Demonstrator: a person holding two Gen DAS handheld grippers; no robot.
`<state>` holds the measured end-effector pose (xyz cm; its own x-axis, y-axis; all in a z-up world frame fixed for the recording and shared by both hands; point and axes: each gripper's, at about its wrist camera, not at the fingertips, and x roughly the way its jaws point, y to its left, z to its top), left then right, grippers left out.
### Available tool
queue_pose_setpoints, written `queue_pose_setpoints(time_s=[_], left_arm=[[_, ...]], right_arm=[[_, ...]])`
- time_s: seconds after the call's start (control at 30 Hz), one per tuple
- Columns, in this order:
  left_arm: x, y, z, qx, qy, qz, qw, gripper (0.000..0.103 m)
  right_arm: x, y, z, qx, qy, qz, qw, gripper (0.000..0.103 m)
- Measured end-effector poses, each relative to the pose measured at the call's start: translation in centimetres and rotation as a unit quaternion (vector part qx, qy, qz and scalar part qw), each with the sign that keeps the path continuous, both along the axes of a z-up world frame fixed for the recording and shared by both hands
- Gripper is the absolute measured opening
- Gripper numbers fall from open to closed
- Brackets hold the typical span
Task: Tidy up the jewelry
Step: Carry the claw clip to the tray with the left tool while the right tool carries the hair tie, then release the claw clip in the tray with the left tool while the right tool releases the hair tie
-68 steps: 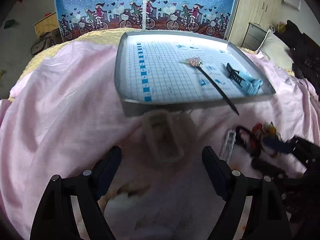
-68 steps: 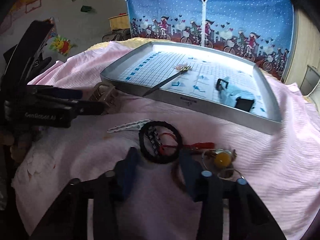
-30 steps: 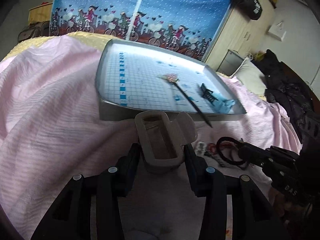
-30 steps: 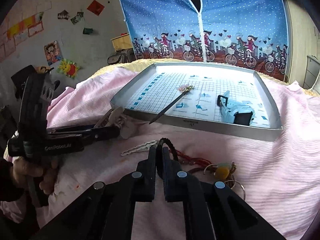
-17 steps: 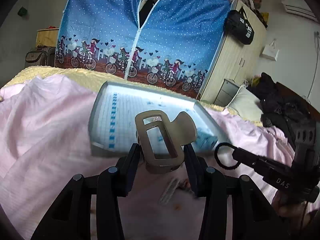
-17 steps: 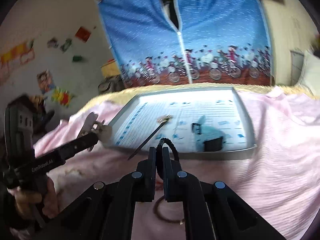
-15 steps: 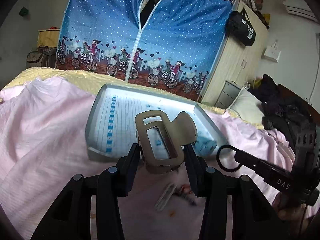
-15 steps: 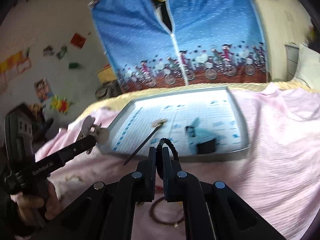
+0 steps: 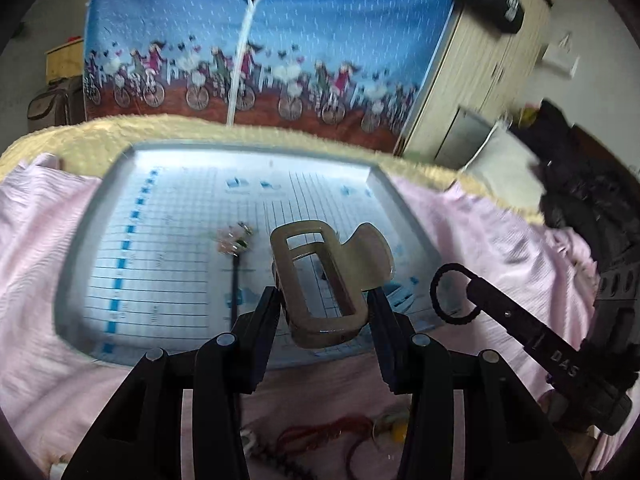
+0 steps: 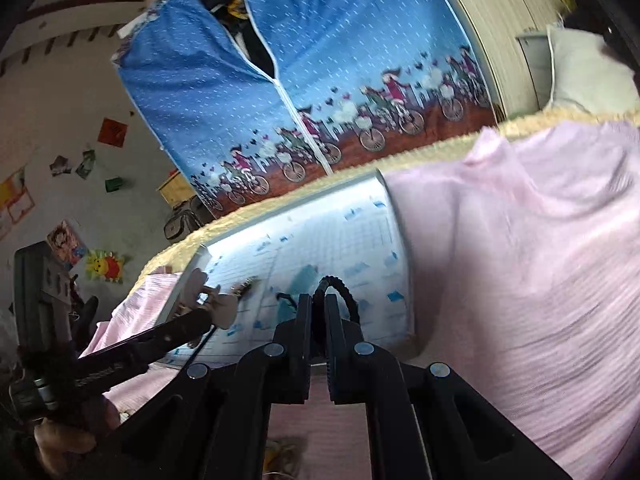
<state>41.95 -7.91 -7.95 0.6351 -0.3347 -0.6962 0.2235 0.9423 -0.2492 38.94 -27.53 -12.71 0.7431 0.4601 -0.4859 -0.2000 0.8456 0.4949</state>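
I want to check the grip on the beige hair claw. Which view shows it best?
The left wrist view: the beige hair claw sits centred and sharp, clamped in the left tool. The right wrist view shows it small, blurred and edge-on.

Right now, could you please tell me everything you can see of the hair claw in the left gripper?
The hair claw is beige, glossy and plastic-looking. One side is an open rectangular frame; a rounded, paddle-like wing juts to its right. It stands roughly upright, leaning back a little, its lower end pinched between the fingers of the left gripper. It is held up in front of the tray, touching nothing but the fingers. Its teeth cannot be made out.
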Motion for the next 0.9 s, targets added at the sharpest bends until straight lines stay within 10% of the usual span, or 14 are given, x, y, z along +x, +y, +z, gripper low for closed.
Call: queue_pose_setpoints(time_s=[0.6, 0.9], left_arm=[[1.0, 0.5, -2.5, 0.01, 0.019, 0.044, 0.9988, 0.046], [-1.9, 1.7, 0.3, 0.032, -0.029, 0.089, 0.9951, 0.076]], right_arm=[[0.8, -0.4, -2.1, 0.012, 0.046, 0.001, 0.999, 0.011], [-0.1, -0.3, -0.6, -0.036, 0.016, -0.028, 0.999, 0.069]])
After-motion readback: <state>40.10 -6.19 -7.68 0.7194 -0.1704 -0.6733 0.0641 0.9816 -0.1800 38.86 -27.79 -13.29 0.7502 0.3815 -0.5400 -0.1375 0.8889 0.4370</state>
